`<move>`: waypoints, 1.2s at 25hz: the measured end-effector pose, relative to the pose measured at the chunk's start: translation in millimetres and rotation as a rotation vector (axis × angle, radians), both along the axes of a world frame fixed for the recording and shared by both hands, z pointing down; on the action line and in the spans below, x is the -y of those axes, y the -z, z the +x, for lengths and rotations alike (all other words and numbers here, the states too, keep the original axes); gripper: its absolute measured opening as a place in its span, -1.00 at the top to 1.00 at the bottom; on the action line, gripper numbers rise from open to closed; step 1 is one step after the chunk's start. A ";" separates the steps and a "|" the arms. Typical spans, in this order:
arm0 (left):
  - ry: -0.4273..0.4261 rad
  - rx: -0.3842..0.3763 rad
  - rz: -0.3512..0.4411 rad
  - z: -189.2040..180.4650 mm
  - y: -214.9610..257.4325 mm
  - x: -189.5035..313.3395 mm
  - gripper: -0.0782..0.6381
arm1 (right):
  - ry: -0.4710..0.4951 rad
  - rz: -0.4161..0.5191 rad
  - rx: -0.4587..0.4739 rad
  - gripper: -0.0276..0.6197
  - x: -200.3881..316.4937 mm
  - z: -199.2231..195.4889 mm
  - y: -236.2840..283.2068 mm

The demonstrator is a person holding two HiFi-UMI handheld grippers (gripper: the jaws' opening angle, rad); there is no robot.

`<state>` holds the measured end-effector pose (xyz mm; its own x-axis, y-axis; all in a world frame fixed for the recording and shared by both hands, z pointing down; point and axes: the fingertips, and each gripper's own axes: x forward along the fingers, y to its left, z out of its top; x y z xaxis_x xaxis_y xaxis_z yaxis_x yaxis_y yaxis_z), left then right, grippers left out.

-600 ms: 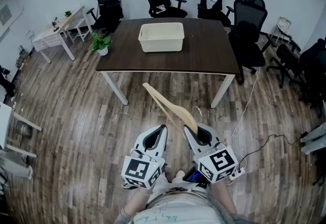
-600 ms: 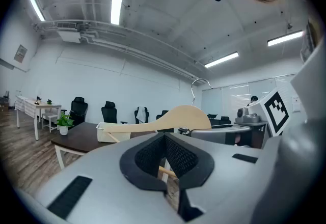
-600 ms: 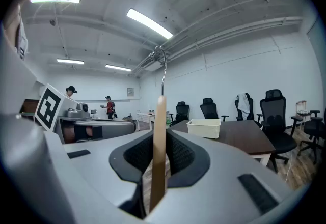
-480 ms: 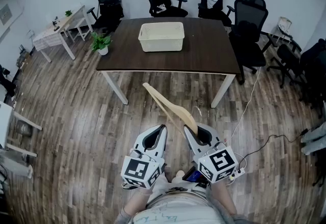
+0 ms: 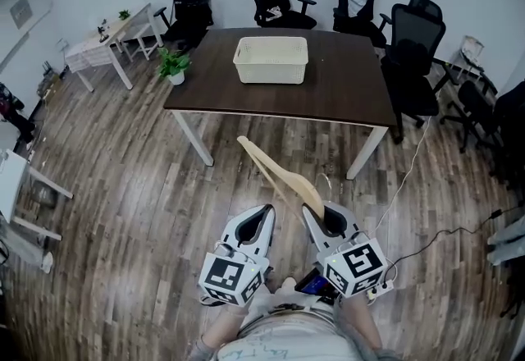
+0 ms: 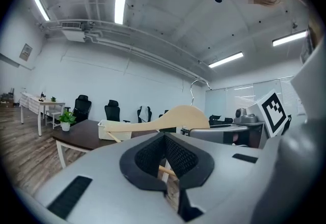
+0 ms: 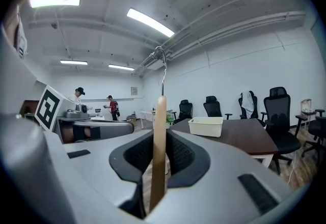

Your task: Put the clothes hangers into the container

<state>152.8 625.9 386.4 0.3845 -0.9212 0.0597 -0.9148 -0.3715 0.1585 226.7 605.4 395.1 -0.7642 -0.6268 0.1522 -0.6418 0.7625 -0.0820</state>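
The left claw (image 5: 262,218) was held out level at the left, its jaws together with nothing between them.

Just beside it, to the right, a wooden hanger (image 5: 275,174) ran as a long pale bar. Its wide shoulder end sat in the right claw (image 5: 321,217), and its thin end reached forward and to the left, out over the wood floor. The right claw was clamped on that shoulder. In the right gripper view the hanger stood on edge between the jaws, with its wire hook (image 7: 162,67) rising straight up.

The basket (image 5: 271,60), the likely container, was white and open-topped. It stood on a dark table (image 5: 349,101) well apart from both claws, straight ahead across open floor, and toward the table's far edge. No hanger could be seen in it.

In the head view the hanger's long axis aimed at the table's left end, left of the basket. The right gripper view agreed, with the basket lying right of the bar.

The right hand, the only one loaded, would probably need to go forward and swing rightward to bring the hanger over the basket.
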 end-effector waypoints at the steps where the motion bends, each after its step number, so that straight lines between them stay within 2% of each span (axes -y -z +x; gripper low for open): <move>1: 0.005 -0.004 -0.002 0.9 -1.0 -0.8 0.75 | 0.005 0.001 -0.004 0.73 0.1 1.5 -0.5; 10: 0.030 -0.023 -0.015 -6.6 -11.4 10.7 0.75 | 0.034 0.004 -0.040 0.73 10.5 -2.3 -13.0; 16: 0.004 -0.038 -0.007 -24.9 -12.9 37.4 0.75 | 0.001 -0.021 -0.029 0.73 34.6 -21.1 -16.5; 21: -0.026 -0.040 -0.004 -49.1 -9.6 70.4 0.75 | -0.013 0.023 -0.063 0.73 62.2 -44.4 -12.9; 30: -0.076 -0.049 -0.015 -86.0 -14.9 124.0 0.75 | -0.043 0.018 -0.051 0.73 113.0 -84.4 -14.9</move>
<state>66.9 501.9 401.3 0.4564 -0.8882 0.0528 -0.8749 -0.4372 0.2084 142.3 492.4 410.0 -0.7279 -0.6620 0.1787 -0.6771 0.7351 -0.0347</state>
